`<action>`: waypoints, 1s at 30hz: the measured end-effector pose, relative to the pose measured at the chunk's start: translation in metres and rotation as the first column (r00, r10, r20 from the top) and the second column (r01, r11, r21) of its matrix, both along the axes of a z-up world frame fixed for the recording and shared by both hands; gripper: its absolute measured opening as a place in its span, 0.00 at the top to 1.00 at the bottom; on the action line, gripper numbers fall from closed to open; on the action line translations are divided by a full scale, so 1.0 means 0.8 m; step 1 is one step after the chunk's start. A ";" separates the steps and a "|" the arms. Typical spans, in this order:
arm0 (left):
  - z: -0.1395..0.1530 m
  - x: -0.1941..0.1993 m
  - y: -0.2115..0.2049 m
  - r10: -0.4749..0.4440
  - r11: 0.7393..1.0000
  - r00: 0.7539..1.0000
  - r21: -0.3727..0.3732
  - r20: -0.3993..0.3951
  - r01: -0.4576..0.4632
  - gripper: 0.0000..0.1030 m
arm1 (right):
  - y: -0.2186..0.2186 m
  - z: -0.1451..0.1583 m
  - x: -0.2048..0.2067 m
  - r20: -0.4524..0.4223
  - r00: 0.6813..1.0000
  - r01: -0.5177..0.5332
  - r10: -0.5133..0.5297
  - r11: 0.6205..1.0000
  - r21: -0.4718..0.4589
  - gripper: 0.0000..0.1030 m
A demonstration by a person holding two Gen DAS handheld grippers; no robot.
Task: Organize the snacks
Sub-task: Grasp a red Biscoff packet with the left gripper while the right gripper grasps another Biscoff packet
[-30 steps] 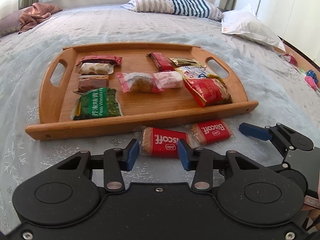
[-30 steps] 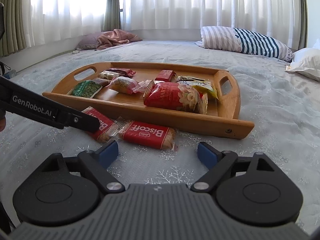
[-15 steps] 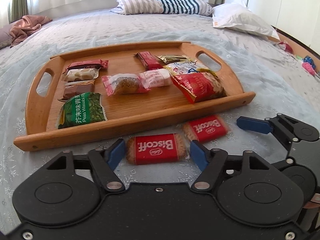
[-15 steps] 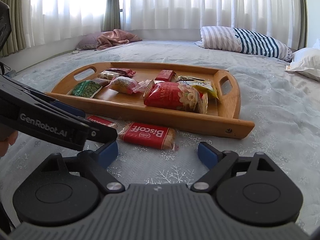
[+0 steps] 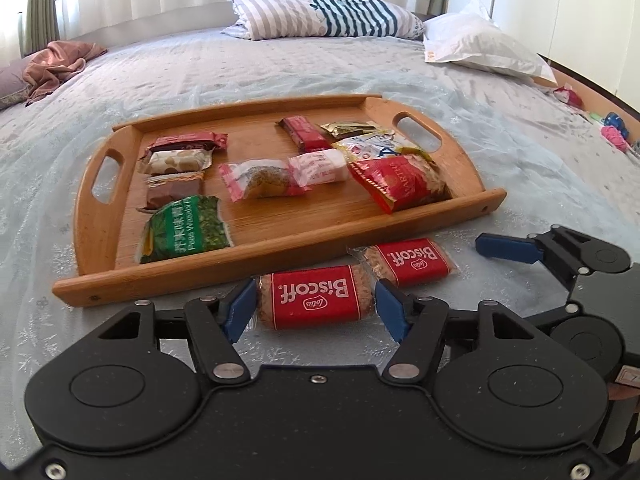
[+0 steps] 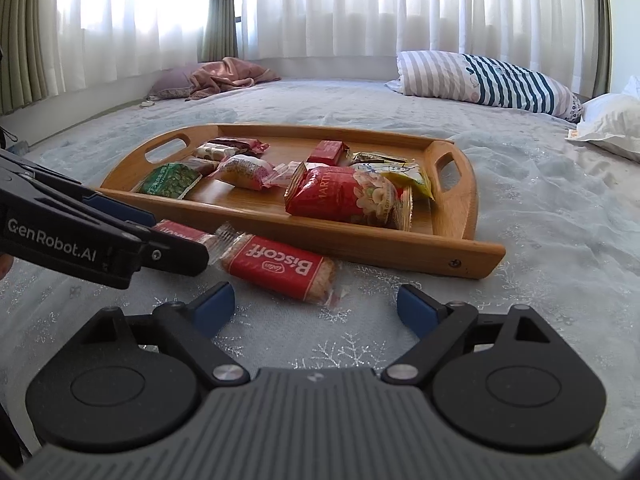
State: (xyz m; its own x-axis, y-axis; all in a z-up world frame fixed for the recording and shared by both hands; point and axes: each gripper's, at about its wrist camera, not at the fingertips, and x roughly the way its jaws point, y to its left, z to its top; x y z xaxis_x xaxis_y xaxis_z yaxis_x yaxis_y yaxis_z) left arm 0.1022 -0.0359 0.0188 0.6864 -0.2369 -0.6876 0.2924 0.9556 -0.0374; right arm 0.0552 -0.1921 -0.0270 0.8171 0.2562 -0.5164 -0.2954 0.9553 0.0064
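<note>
A second ago my left gripper [image 5: 316,308] was pinched narrow over the near Biscoff pack [image 5: 315,300]; now its blue fingers [image 5: 239,310] stand wide, one off each short end of that pack, bracketing it but holding nothing that I can see. The pack lies flat on the bed [image 5: 540,184], label up, just in front of the wooden tray [image 5: 280,256] and outside it. I read this as a re-set: opened up and lined along the pack's length, so closing should catch it end to end.

My right gripper [image 6: 316,308] has hardly moved. Its fingers are spread wide and empty, hovering low over the bedspread, short of the second Biscoff pack [image 6: 280,268], which lies just beside the first and also off the tray.

Beyond them the tray already carries the rest: the green pea packet [image 5: 184,230] near the front rim on my left side, the big red bag [image 5: 400,182] toward the right handle, smaller bars and cakes behind. So by my judgement only the two Biscoffs are left to go in. The wrapper is slick and crinkly; a squeeze at the ends could buckle it.

Far back are the striped pillow [image 5: 328,14] and curtains [image 6: 320,4].
</note>
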 end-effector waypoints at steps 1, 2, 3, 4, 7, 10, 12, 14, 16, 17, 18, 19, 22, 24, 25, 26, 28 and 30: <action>0.000 -0.001 0.001 0.000 1.000 1.000 0.002 -0.001 0.000 0.39 | 0.001 0.001 -0.001 0.005 1.000 0.000 0.000 1.000 -0.005 0.08; 0.000 -0.002 0.003 0.003 1.000 1.000 0.003 -0.003 -0.003 0.39 | 0.003 0.002 -0.002 0.009 1.000 -0.002 0.002 1.000 -0.009 0.08; 0.001 -0.002 0.005 0.007 1.000 1.000 0.002 -0.006 -0.007 0.39 | 0.005 0.003 -0.002 0.011 1.000 -0.006 0.006 1.000 -0.012 0.08; 0.001 -0.003 0.007 0.009 1.000 1.000 0.000 -0.007 -0.009 0.39 | 0.008 0.005 -0.004 0.011 1.000 -0.009 0.010 1.000 -0.014 0.08; 0.000 -0.004 0.013 0.021 1.000 1.000 -0.003 -0.015 -0.021 0.37 | 0.015 0.007 -0.004 0.013 1.000 -0.012 0.012 1.000 -0.020 0.08; -0.002 -0.004 0.021 0.036 0.999 0.999 -0.013 -0.029 -0.037 0.34 | 0.022 0.008 -0.002 0.011 1.000 -0.011 0.011 1.000 -0.030 0.08; -0.006 -0.004 0.025 0.041 0.999 0.998 -0.024 -0.047 -0.042 0.31 | 0.023 0.008 -0.001 0.008 1.000 -0.007 0.008 0.999 -0.033 0.08; -0.007 -0.006 0.027 0.046 0.999 0.998 -0.021 -0.044 -0.047 0.29 | 0.025 0.007 0.000 0.002 1.000 -0.001 0.001 0.999 -0.040 0.08; -0.008 -0.006 0.026 0.046 0.999 0.998 -0.016 -0.038 -0.046 0.27 | 0.025 0.006 0.002 -0.005 1.000 0.008 -0.009 0.999 -0.038 0.08; -0.009 -0.005 0.026 0.045 0.999 0.998 -0.015 -0.035 -0.046 0.27 | 0.024 0.005 0.002 -0.009 1.000 0.011 -0.011 0.999 -0.033 0.08; -0.010 -0.004 0.025 0.042 0.999 0.999 -0.017 -0.033 -0.043 0.27 | 0.023 0.005 0.003 -0.012 1.000 0.014 -0.014 0.999 -0.029 0.08; -0.011 -0.003 0.025 0.039 0.999 0.999 -0.019 -0.033 -0.039 0.35 | 0.022 0.004 0.004 -0.014 1.000 0.016 -0.016 1.000 -0.025 0.08; -0.009 -0.004 0.020 0.036 0.999 0.999 -0.001 -0.017 -0.036 0.39 | 0.020 0.004 0.005 -0.014 1.000 0.014 -0.014 1.000 -0.014 0.08; -0.005 -0.007 0.019 0.025 1.000 1.000 -0.006 -0.006 -0.025 0.39 | 0.020 0.005 0.005 -0.015 1.000 0.016 -0.016 1.000 -0.011 0.08; -0.001 -0.008 0.020 0.022 1.000 1.000 -0.011 -0.002 -0.022 0.39 | 0.020 0.007 0.005 -0.013 1.000 0.016 -0.016 1.000 -0.010 0.08; 0.002 -0.010 0.021 0.021 1.000 1.000 -0.015 0.005 -0.021 0.39 | 0.021 0.008 0.004 -0.011 1.000 0.015 -0.015 1.000 -0.005 0.08; 0.010 -0.013 0.024 0.024 1.000 0.999 -0.019 0.021 -0.024 0.39 | 0.023 0.011 0.004 -0.020 1.000 0.007 -0.007 1.000 0.014 0.08; 0.018 -0.015 0.028 0.031 0.999 0.999 -0.023 0.037 -0.030 0.39 | 0.029 0.011 0.007 -0.037 0.999 0.010 -0.010 1.000 0.021 0.08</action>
